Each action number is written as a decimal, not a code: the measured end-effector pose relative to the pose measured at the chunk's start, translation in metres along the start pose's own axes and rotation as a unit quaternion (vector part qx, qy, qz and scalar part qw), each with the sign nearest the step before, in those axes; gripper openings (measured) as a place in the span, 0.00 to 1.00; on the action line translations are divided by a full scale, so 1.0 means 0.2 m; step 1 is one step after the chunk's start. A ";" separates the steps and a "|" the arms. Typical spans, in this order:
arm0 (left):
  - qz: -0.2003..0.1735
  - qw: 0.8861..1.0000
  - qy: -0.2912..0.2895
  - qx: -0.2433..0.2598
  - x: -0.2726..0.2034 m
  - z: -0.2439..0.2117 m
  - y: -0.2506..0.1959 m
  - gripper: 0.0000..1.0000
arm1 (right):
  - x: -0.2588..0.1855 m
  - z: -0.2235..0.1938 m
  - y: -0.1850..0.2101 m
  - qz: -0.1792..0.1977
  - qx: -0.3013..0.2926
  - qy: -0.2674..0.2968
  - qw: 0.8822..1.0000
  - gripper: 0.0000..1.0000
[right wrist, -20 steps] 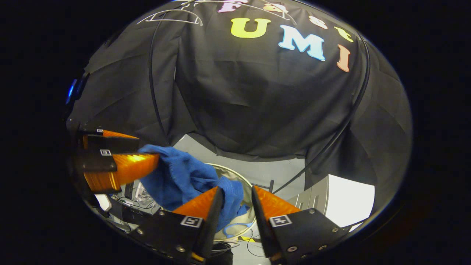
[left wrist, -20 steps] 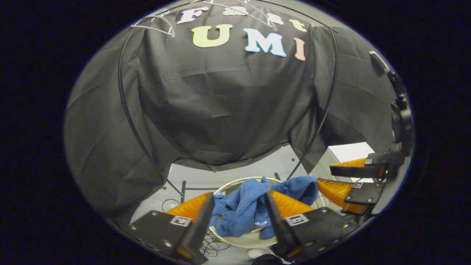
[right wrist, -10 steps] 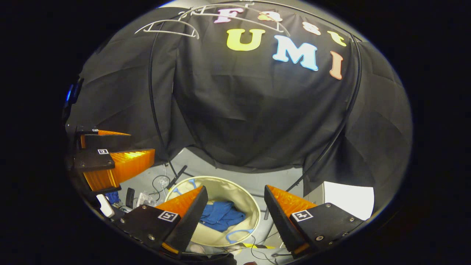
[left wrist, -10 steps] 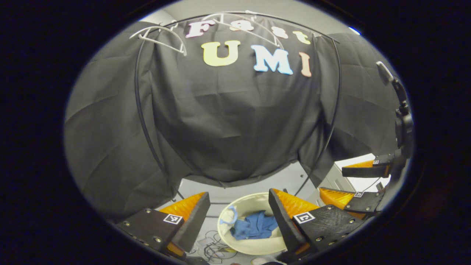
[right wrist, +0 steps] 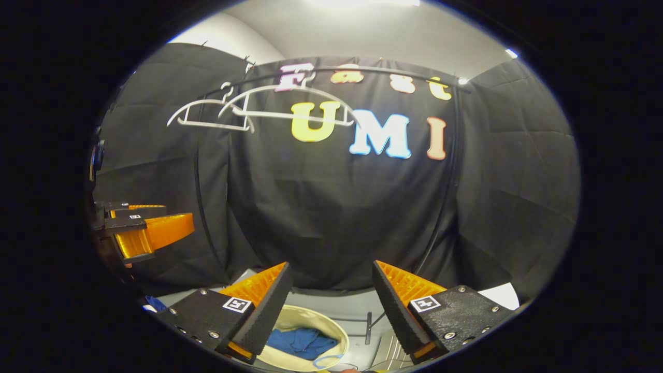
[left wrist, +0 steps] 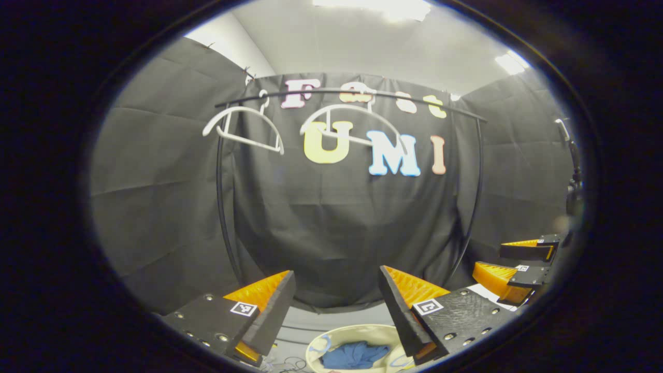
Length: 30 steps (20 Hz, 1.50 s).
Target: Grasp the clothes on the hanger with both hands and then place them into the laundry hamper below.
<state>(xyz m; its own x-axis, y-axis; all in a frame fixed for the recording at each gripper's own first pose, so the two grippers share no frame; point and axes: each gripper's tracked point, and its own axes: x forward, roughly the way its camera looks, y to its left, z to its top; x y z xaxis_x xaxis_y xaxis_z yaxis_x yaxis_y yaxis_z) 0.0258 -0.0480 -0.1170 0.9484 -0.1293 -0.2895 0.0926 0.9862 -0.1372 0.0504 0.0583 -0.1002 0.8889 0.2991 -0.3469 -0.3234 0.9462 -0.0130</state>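
black clothes rail [left wrist: 362, 94] spans booth top | cables [left wrist: 290, 362] on grey floor [right wrist: 357, 303] | ceiling light [left wrist: 510, 63]

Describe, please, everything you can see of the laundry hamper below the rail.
The laundry hamper is a round, open-topped tub with a cream, soft-looking wall, standing upright on the pale floor beneath the hanger rail. A crumpled blue garment lies inside it, below the rim. Light blue loops at its rim look like handles. Neither gripper touches it; the right gripper and left gripper stand open above it. Its lower part is cut off from view.
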 end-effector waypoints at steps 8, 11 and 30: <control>-0.012 0.995 -0.096 0.007 -0.36 0.48 -0.17 0.98 | -0.36 0.30 -0.29 -0.034 0.012 -0.086 0.996 0.95; -0.011 0.994 -0.107 0.004 -0.48 0.53 -0.21 0.98 | -0.47 0.34 -0.36 -0.045 0.017 -0.105 0.993 0.95; 0.059 0.988 -0.139 0.028 -0.70 0.53 -0.21 0.98 | -0.70 0.37 -0.51 -0.074 0.023 -0.155 0.985 0.95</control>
<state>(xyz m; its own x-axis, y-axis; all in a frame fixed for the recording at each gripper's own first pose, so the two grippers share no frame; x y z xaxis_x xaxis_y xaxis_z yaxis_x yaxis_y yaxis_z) -0.0782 -0.0601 0.0286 0.9995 0.0127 -0.0278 -0.0144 0.9979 -0.0627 -0.0161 -0.0710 0.0198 0.9838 0.1746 -0.0415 -0.1746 0.9846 0.0030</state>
